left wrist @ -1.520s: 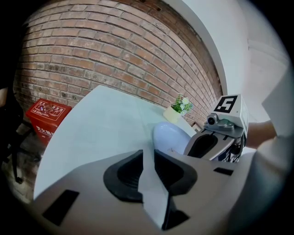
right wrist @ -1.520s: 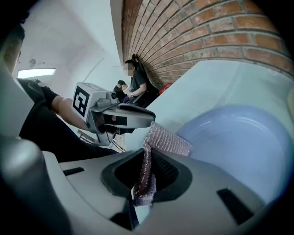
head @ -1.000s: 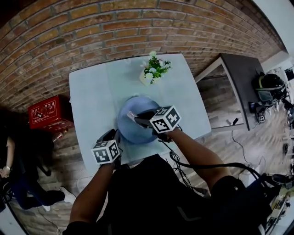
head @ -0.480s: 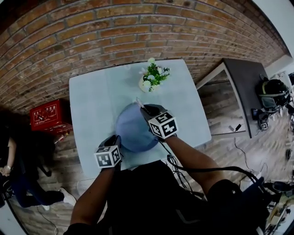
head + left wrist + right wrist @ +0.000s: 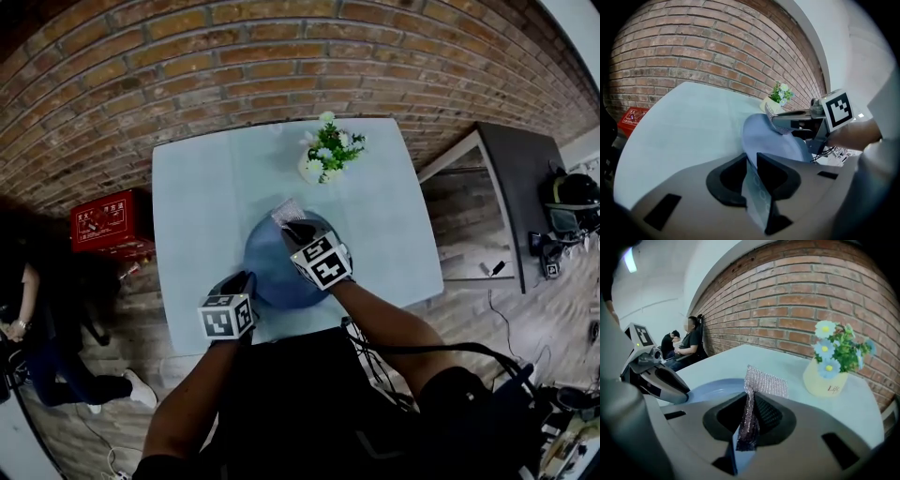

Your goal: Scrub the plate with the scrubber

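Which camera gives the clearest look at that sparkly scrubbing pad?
The right gripper view: the scrubber sits large at centre, its silvery mesh clear, pinched in the right gripper. The head view shows a small pale patch over the plate's far rim; the left gripper view shows it side-on, small.

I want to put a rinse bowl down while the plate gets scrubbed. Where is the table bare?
The table is bare on its left side, between its left edge and the plate and flower pot, and along the right strip beyond them. Crowded: the near middle, where the scrubber is at the plate's far rim.
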Demonstrator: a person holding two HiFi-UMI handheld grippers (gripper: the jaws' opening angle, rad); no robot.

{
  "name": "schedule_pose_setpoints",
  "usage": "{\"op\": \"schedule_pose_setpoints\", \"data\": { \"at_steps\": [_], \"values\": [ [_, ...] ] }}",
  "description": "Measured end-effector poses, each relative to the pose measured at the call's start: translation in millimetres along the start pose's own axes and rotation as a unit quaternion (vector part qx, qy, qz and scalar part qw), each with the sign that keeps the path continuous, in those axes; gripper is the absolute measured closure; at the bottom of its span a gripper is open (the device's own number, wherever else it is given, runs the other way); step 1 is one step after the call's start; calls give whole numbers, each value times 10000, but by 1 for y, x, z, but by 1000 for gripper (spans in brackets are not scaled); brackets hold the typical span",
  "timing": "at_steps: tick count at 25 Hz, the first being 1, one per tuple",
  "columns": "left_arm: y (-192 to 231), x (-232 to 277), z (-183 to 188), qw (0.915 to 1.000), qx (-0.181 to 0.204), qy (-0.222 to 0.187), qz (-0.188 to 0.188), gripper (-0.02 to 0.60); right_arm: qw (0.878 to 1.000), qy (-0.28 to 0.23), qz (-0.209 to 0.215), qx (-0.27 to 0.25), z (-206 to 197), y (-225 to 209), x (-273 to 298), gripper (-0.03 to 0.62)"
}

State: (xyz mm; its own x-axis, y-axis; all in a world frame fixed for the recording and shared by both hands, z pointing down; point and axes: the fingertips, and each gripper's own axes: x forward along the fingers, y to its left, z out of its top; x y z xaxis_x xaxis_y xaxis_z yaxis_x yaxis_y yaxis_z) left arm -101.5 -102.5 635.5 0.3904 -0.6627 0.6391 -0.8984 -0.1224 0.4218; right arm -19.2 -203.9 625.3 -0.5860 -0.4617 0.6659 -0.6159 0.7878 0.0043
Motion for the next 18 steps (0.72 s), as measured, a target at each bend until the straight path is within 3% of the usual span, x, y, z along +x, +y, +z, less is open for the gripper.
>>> {"op": "schedule_pose_setpoints", "data": {
  "at_steps": [8, 18],
  "values": [
    [-2, -2, 2, 9999, 132, -25, -47, 502, 9980, 573, 10, 270, -8, 1, 22, 531],
    [-5, -3, 1, 9998, 80, -38, -193, 502, 9960, 781, 373, 199, -4, 19, 33, 531]
  ]
}}
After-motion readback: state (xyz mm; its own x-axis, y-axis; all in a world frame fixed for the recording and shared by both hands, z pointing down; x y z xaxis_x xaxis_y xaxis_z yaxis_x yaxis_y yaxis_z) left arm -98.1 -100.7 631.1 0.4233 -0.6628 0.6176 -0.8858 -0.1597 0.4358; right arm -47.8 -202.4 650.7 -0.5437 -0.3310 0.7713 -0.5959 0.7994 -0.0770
